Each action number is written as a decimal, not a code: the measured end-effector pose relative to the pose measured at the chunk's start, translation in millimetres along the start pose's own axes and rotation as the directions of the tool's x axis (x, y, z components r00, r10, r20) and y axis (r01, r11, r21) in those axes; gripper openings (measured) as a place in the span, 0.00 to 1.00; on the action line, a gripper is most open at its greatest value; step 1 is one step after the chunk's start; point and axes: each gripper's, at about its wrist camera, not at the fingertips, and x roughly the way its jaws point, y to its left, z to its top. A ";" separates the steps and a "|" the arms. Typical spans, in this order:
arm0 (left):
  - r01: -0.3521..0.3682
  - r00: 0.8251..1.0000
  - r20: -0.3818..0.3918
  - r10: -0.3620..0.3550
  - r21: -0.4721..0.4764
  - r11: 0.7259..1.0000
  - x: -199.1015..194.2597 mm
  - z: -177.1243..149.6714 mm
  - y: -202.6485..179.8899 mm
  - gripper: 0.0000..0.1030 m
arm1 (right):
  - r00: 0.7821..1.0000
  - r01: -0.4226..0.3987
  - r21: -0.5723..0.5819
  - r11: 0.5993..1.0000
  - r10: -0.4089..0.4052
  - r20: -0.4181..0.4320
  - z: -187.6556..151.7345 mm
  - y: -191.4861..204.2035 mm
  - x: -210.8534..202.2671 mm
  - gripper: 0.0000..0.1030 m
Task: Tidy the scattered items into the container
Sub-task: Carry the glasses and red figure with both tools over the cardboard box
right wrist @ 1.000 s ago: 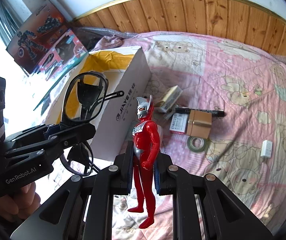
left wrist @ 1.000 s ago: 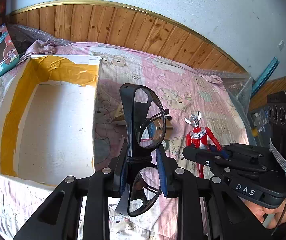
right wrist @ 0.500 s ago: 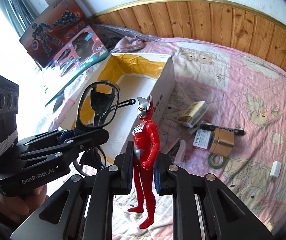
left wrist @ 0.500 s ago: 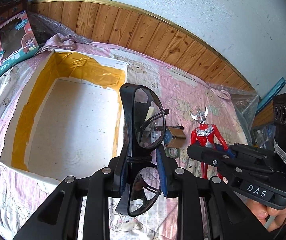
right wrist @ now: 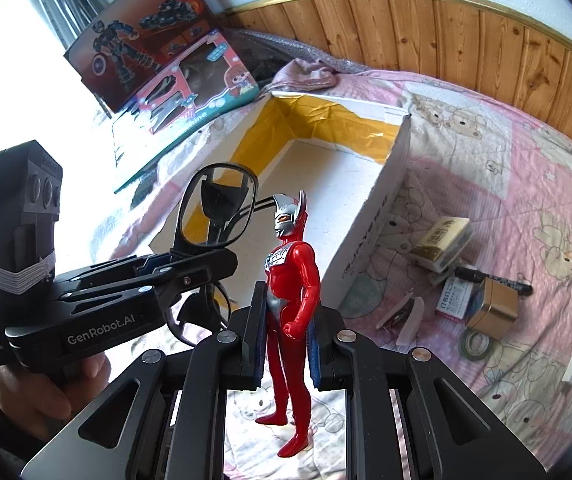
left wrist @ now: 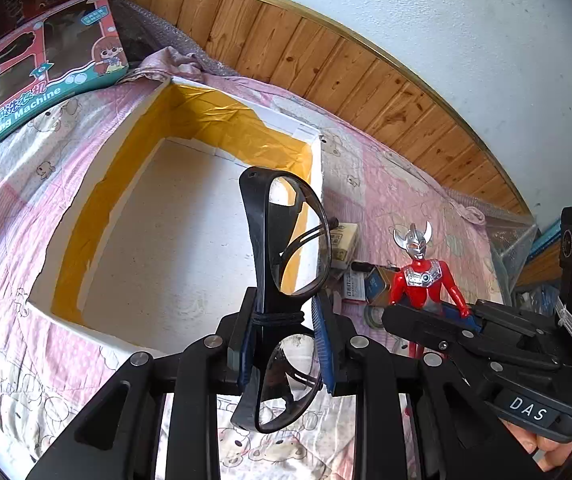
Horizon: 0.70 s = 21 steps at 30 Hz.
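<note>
We're carrying: left gripper (left wrist: 283, 344) clenched on glasses (left wrist: 286, 240), right gripper (right wrist: 288, 344) clenched on toy figure (right wrist: 292, 280), box (left wrist: 318, 168) ahead; next, release inside.

In your left gripper (left wrist: 283, 344): glasses (left wrist: 281, 248), black frame, clear lenses. In your right gripper (right wrist: 286, 346): figure (right wrist: 292, 280), glossy red body, silver head and chest plate. Both grippers black with blue pads (left wrist: 324, 344). Your box (left wrist: 318, 168): white walls and floor, yellow tape lining the inside. Your bedspread (right wrist: 506, 168): pink quilted, printed with pale bears and rabbits. Wall panelling (right wrist: 466, 36): knotty brown wood under a gold trim strip.
</note>
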 end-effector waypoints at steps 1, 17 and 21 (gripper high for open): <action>-0.003 1.000 0.003 0.003 -0.009 1.000 -0.7 1.3 3.7 0.26 | 1.000 -0.006 -0.005 1.000 0.006 -0.003 1.8 2.1 2.0 0.17; -0.043 0.999 0.009 0.044 -0.071 0.997 6.6 31.6 36.3 0.26 | 0.999 -0.047 -0.038 0.998 0.046 -0.023 37.4 17.9 33.4 0.17; -0.062 0.998 -0.001 0.062 -0.073 0.995 15.0 41.2 41.4 0.26 | 0.999 -0.048 -0.025 0.999 0.047 -0.019 50.2 15.1 43.0 0.17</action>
